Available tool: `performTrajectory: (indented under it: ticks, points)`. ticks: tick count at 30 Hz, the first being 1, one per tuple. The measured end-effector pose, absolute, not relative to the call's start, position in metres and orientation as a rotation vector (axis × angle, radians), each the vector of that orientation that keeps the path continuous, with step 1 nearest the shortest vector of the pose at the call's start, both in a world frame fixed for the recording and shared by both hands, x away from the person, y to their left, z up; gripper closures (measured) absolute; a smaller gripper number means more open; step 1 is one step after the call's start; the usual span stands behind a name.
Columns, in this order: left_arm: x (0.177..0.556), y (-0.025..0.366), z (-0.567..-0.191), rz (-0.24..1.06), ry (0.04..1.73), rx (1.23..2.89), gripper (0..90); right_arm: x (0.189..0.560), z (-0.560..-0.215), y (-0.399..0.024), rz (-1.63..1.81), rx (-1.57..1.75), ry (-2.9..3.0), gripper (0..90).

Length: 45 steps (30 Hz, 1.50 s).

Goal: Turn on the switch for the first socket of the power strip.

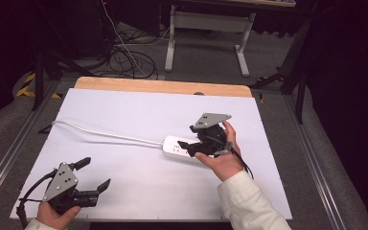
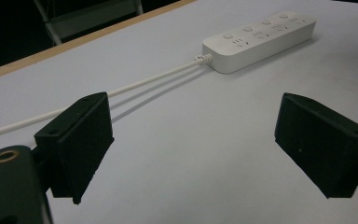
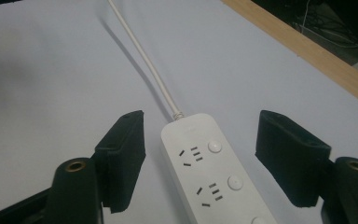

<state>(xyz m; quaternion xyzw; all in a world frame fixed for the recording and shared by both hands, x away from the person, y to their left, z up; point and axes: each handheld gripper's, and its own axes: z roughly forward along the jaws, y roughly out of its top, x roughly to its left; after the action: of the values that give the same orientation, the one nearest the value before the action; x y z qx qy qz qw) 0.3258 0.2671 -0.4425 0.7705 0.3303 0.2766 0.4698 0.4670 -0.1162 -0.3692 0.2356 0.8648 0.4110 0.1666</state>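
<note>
Three cameras: one fixed overhead, one riding on each tool.

High view set above the near edge, facing forward and down over the whole white worktop (image 1: 139, 110), far enough off to take in the floor toward 12 o'clock. Left tool (image 2: 191, 140) view low and close over the sheet, aimed toward 1 o'clock at the power strip (image 2: 261, 39) some way off. Right tool (image 3: 200, 158) view nearer still, tilted down on the same strip and its cord (image 3: 140, 56). Shared by all three: strip, cord, white sheet.
</note>
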Motion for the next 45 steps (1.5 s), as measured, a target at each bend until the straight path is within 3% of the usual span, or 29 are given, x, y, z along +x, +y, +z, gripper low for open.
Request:
performTrajectory:
  ticks: [9, 18, 45]
  points:
    - [0.326, 0.267, -0.442, 0.678, 0.811, 1.888, 11.8, 0.443, -0.365, -0.142, 1.258, 0.667, 2.393, 27.3]
    - [0.325, 0.267, -0.442, 0.681, 0.810, 1.887, 11.8, 0.423, -0.372, -0.167, 1.354, 0.664, 2.349, 27.2]
    - [0.319, 0.264, -0.440, 0.681, 0.803, 1.872, 11.5, 0.410, -0.429, -0.220, 1.477, 0.680, 2.334, 26.3]
